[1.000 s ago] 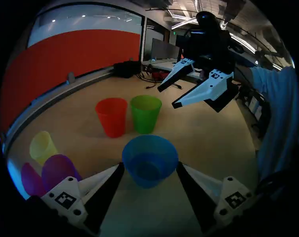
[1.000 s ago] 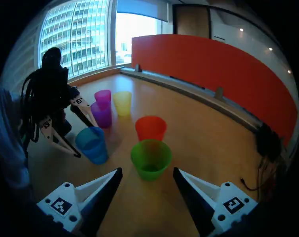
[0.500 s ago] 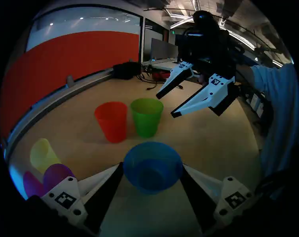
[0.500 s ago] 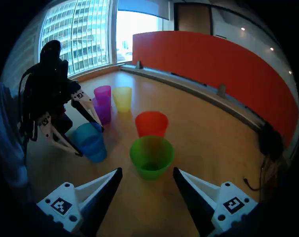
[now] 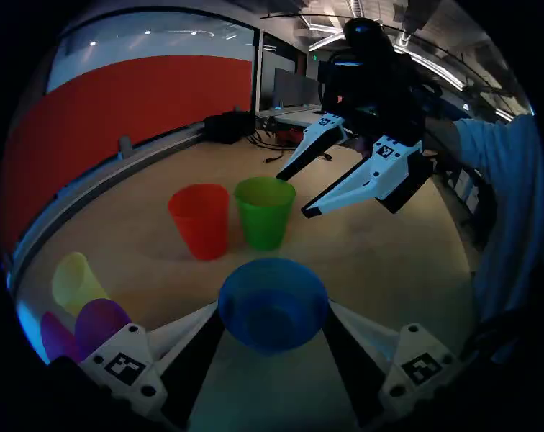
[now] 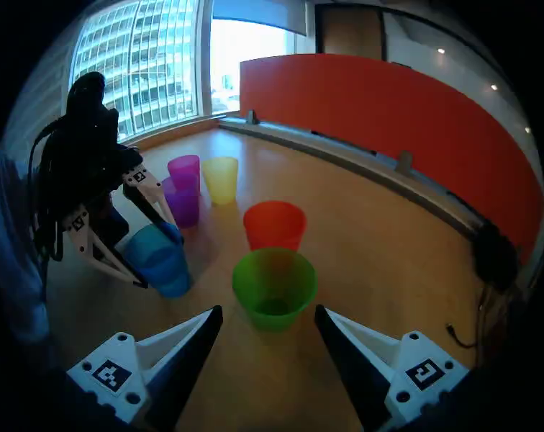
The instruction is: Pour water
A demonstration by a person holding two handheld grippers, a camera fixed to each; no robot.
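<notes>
Closed in since a second ago: left gripper [image 5: 272, 311] now pinching the blue cup [image 5: 273, 302] from both sides, just short of the red cup [image 5: 199, 219]. Right gripper [image 6: 267, 309] spread wide, green cup [image 6: 274, 286] just ahead, untouched.

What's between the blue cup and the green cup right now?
Nothing but bare tabletop lies between the blue cup and the green cup; the left gripper view shows it.

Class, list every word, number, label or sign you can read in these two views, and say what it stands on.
None can be read: no words, numbers or brands.
The left gripper and right gripper carry square black-and-white markers: patterns, not text.
The blue cup, green cup and red cup are plain.
</notes>
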